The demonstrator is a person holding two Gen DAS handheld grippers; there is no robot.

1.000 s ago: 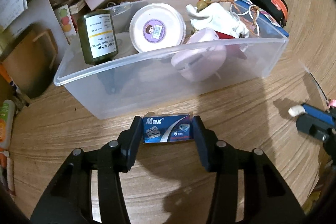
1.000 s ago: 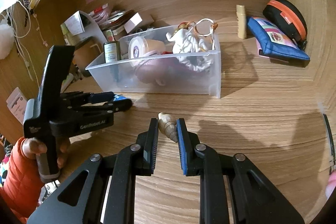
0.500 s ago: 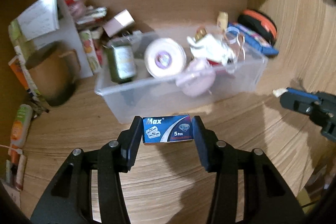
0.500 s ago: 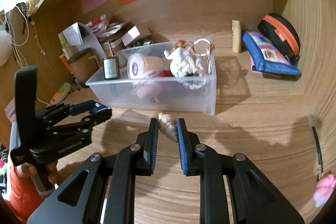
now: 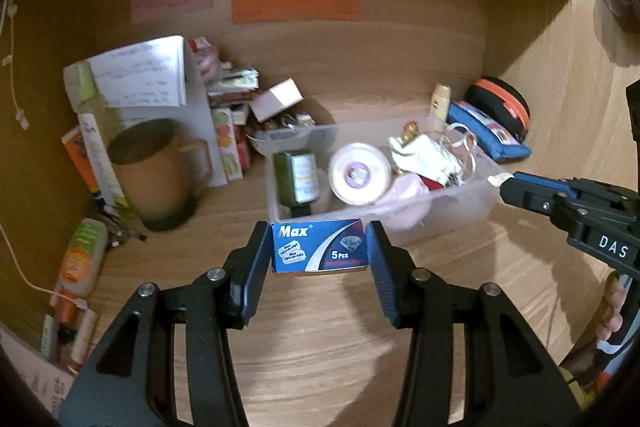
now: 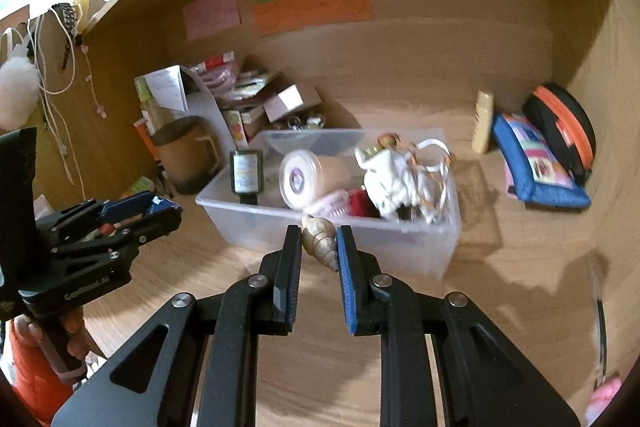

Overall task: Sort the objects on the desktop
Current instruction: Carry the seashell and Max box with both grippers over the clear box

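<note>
My left gripper [image 5: 319,247] is shut on a blue "Max" razor blade box [image 5: 319,246] and holds it above the desk, in front of a clear plastic bin [image 5: 460,205]. My right gripper [image 6: 319,245] is shut on a tan spiral seashell [image 6: 318,239], also held in front of the bin [image 6: 420,251]. The bin holds a dark green bottle [image 5: 298,179], a white round tub [image 5: 359,174], a white figurine [image 6: 390,175] and pink items. The right gripper also shows at the right of the left wrist view [image 5: 498,183]; the left gripper shows at the left of the right wrist view [image 6: 160,209].
A brown mug [image 5: 154,171], papers and small boxes crowd the back left. A blue pouch [image 6: 536,171], a black and orange case [image 6: 564,123] and a cream tube [image 6: 483,121] lie at the back right. Tubes [image 5: 80,255] lie at the left edge. Sticky notes hang on the back wall.
Both grippers have risen and pulled back from the bin, each still holding its object. The bin now looks smaller and farther away in both views.
</note>
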